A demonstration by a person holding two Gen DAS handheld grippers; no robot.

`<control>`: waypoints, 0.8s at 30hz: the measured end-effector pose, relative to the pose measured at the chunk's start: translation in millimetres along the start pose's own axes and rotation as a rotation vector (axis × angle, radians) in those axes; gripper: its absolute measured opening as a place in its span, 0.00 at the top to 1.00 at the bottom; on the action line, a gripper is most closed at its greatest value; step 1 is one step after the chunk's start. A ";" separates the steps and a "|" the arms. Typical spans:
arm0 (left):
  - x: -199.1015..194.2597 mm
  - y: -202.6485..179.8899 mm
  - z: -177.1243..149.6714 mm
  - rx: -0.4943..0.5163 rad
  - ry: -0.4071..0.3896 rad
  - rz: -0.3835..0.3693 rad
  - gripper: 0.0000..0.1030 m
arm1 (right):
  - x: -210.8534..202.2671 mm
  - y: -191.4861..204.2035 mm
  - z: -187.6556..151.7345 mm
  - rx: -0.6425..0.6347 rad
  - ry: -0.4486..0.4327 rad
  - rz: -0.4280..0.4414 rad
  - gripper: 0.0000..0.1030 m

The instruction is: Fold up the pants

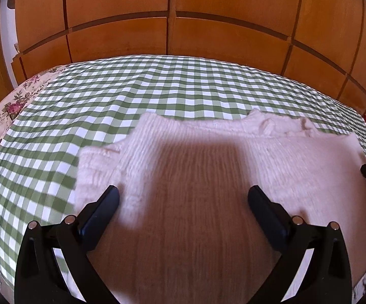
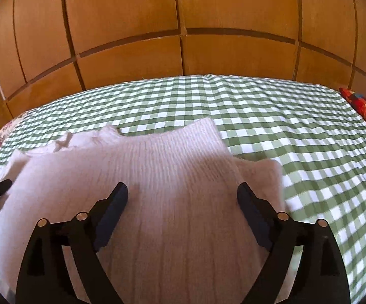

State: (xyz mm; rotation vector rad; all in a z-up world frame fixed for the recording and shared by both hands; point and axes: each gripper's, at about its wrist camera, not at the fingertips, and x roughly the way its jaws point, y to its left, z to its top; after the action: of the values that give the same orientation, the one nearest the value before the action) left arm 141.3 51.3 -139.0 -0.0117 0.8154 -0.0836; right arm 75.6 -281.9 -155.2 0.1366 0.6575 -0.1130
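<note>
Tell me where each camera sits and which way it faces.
Left wrist: on the left hand-held gripper, open, looking along its fingers over the pale pink ribbed knit garment toward the wooden panelled wardrobe.
Right wrist: on the right hand-held gripper, open, facing likewise.
Shared: garment, green-and-white checked bedsheet, wardrobe; each glimpses the other gripper at its edge.

The pants (image 1: 195, 177) are soft, ribbed, fuzzy knit cloth. The bed cover (image 1: 132, 88) is smooth checked woven cloth. The wardrobe (image 1: 208, 12) is matt wood. The fingers (image 1: 101, 210) look matt black plastic.
</note>
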 end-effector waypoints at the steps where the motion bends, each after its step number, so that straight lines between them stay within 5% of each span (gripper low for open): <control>1: -4.4 1.7 -4.2 0.004 -0.008 -0.007 0.02 | -5.7 -1.8 -1.9 0.003 -0.002 -0.009 0.11; 9: -37.8 9.5 -32.6 -0.022 -0.077 -0.071 0.02 | -51.2 -39.6 -20.1 0.166 -0.010 0.019 0.10; 20: -58.7 -0.2 -73.2 0.073 -0.107 -0.072 0.02 | -83.2 -64.1 -56.5 0.352 0.026 0.080 0.10; 24: -64.8 6.8 -77.5 0.021 -0.107 -0.095 0.02 | -99.8 -75.3 -78.4 0.451 0.034 0.146 0.10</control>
State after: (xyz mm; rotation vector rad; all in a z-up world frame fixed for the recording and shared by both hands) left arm 41.2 64.8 -145.3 -0.0347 0.7069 -0.1799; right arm -61.0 -337.2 -162.0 0.6212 0.6459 -0.1172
